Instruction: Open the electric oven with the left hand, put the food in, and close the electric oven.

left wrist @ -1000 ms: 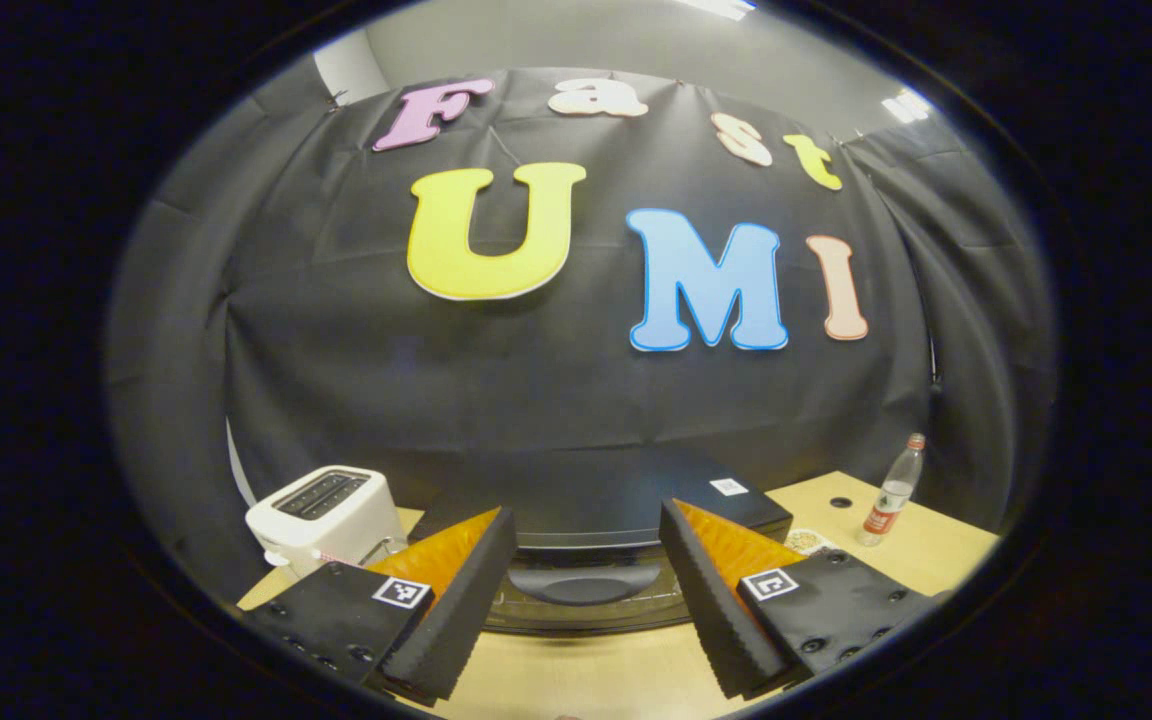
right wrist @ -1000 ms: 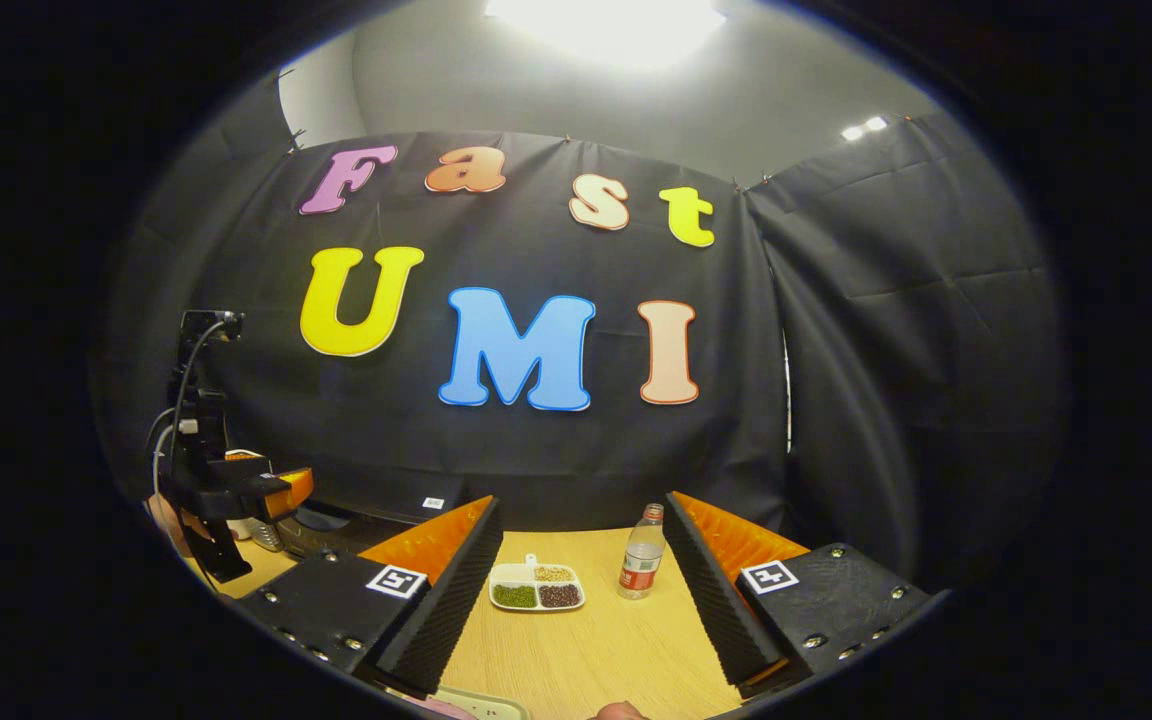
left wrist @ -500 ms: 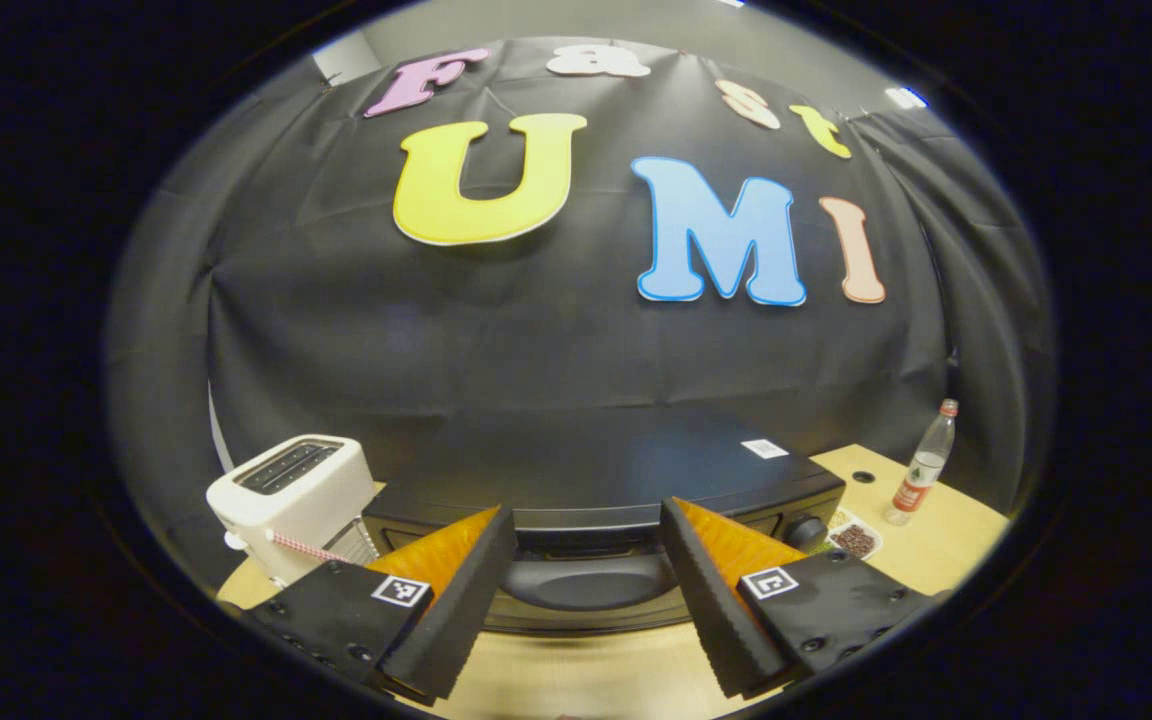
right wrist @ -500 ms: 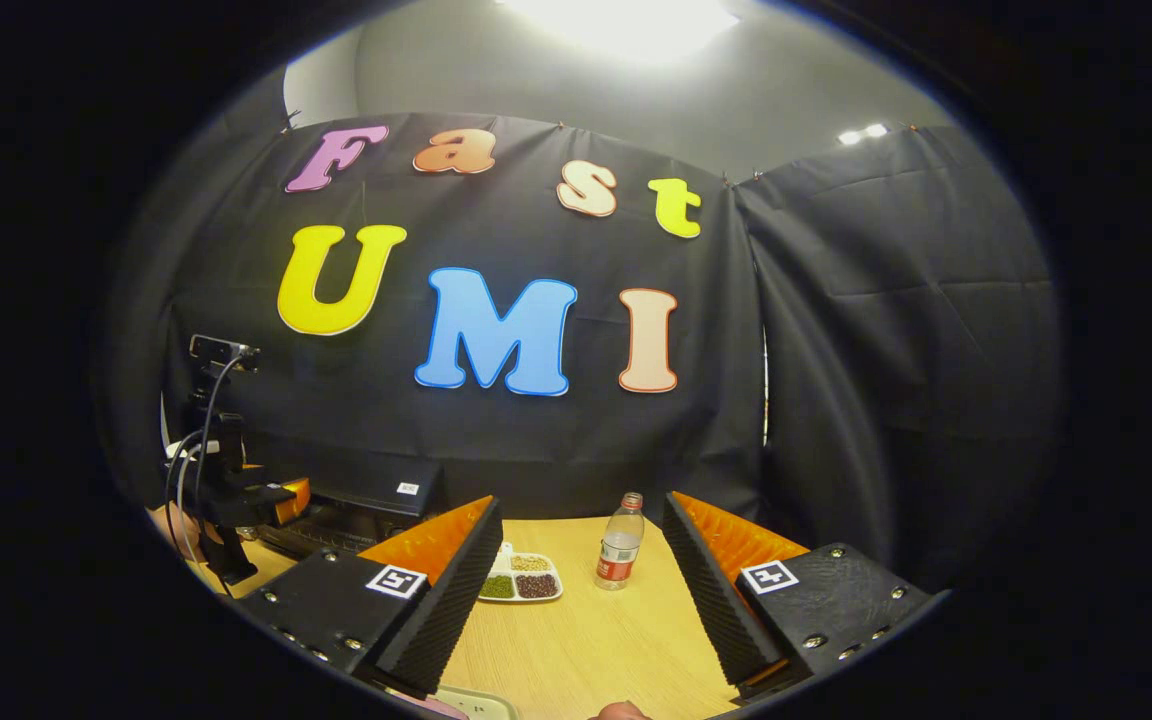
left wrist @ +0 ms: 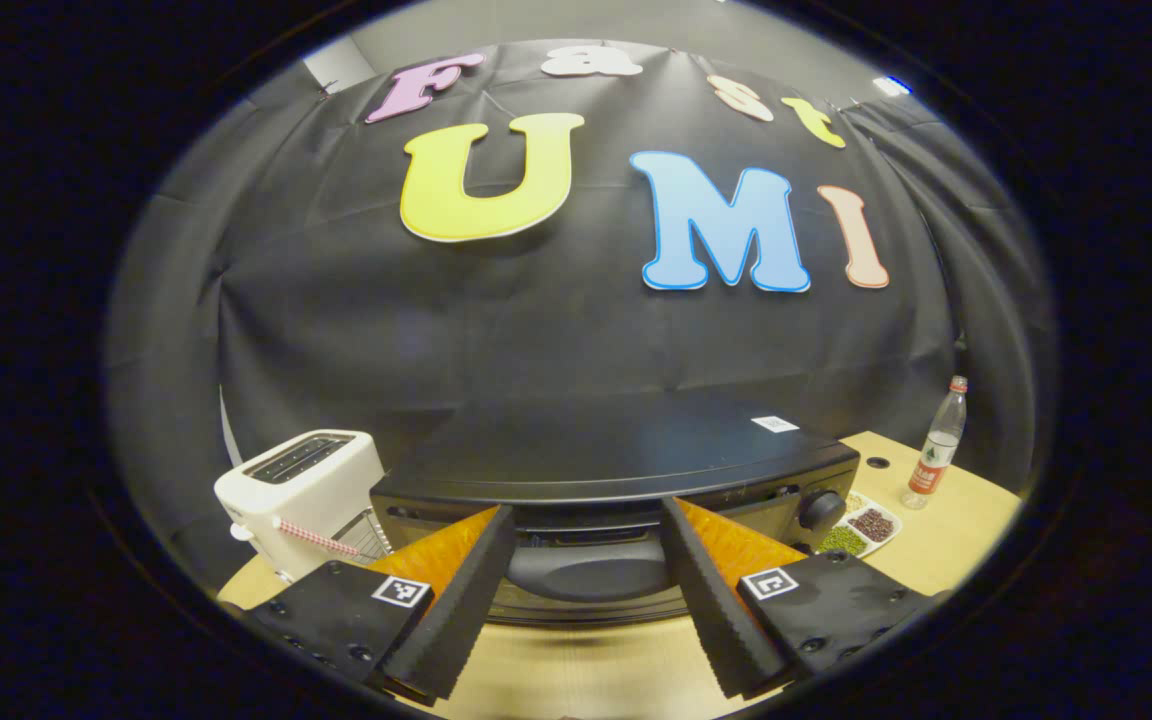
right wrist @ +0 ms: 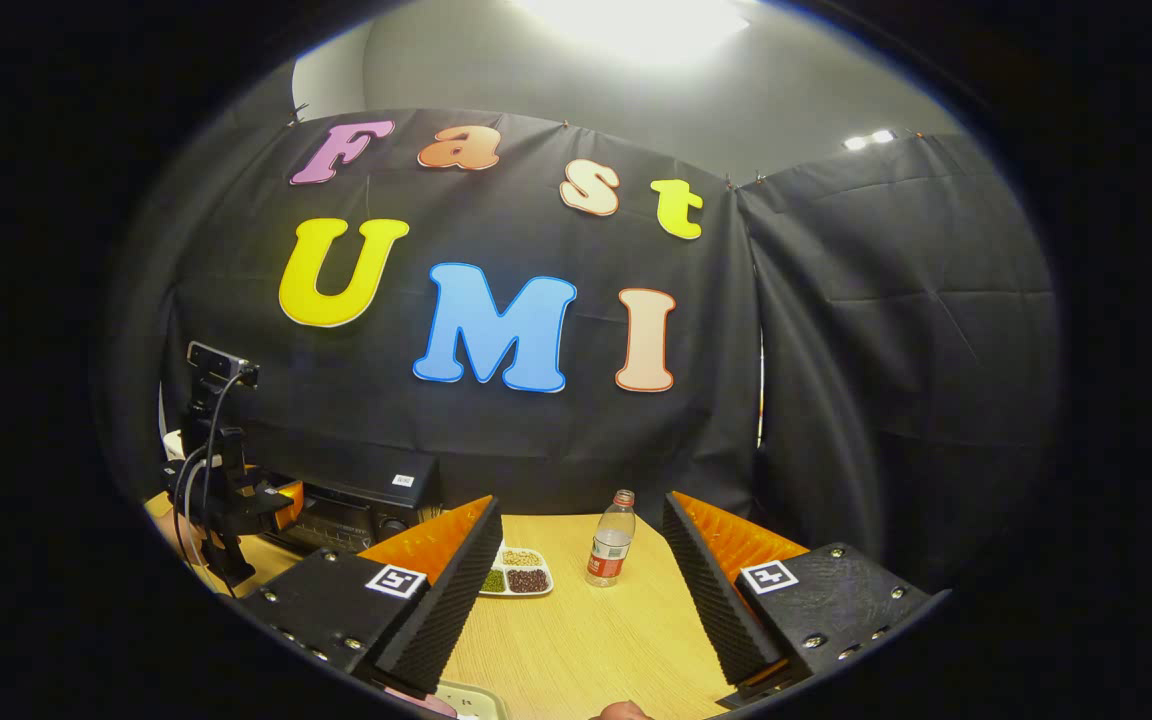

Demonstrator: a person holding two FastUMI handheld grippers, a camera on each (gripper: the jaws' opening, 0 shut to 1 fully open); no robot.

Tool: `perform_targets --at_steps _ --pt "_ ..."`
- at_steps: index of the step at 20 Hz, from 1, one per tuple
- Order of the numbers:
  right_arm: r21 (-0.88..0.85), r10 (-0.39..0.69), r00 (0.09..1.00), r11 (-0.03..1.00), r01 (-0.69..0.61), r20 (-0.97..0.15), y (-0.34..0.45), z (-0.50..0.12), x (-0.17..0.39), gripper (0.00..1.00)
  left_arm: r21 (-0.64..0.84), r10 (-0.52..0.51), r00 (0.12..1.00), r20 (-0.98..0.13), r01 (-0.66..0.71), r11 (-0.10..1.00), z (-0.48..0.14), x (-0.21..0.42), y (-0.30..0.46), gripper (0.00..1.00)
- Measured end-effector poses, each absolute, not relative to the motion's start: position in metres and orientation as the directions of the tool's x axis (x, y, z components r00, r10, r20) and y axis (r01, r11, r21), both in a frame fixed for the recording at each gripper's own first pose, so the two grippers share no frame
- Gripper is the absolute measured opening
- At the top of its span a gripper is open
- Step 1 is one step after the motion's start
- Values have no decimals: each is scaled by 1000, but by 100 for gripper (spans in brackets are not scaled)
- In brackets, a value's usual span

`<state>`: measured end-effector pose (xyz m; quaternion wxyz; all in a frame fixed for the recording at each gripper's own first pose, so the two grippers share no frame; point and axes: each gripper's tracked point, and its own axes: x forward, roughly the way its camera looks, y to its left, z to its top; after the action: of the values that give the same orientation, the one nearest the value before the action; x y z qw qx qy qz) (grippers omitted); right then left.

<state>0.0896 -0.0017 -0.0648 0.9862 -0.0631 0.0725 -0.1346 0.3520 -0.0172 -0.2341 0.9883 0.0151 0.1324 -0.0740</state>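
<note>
On the wooden table [left wrist: 946, 520] against the booth wall sits a black electric oven [left wrist: 616, 460], its door shut. Directly in front of the oven, the left gripper [left wrist: 586, 590] hangs with its fingers spread wide, grasping nothing, the door handle [left wrist: 586, 575] framed between them. Left of the oven stands a white toaster [left wrist: 301, 485]. Right of the oven lie a divided dish of beans [left wrist: 861, 528] and, farther right, a plastic bottle [left wrist: 936, 455]. Well right of the oven, the right gripper [right wrist: 581, 600] is likewise spread and empty.
</note>
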Motion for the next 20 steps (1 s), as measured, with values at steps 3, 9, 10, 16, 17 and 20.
perform_targets --at_steps 3,9,10,16,17,20 --pt "-141 -266 956 958 248 -127 -3 -65 87 99 7 -140 953 -268 147 989 -236 338 -15 100" --pt "-130 -244 961 965 227 -129 -5 -62 80 99 16 -119 941 -316 130 991 -251 304 -11 100" --pt "-129 -240 962 966 224 -128 -5 -62 79 99 14 -116 934 -339 129 992 -259 299 -8 100" --pt "-125 -225 966 970 210 -127 -11 -59 72 99 16 -115 921 -372 131 991 -273 277 -8 99" --pt "-121 -222 967 971 207 -128 -10 -61 70 99 18 -114 918 -381 130 991 -275 274 -8 97" --pt "-122 -215 967 972 199 -136 -11 -62 68 99 21 -114 913 -393 132 991 -281 268 -7 98"
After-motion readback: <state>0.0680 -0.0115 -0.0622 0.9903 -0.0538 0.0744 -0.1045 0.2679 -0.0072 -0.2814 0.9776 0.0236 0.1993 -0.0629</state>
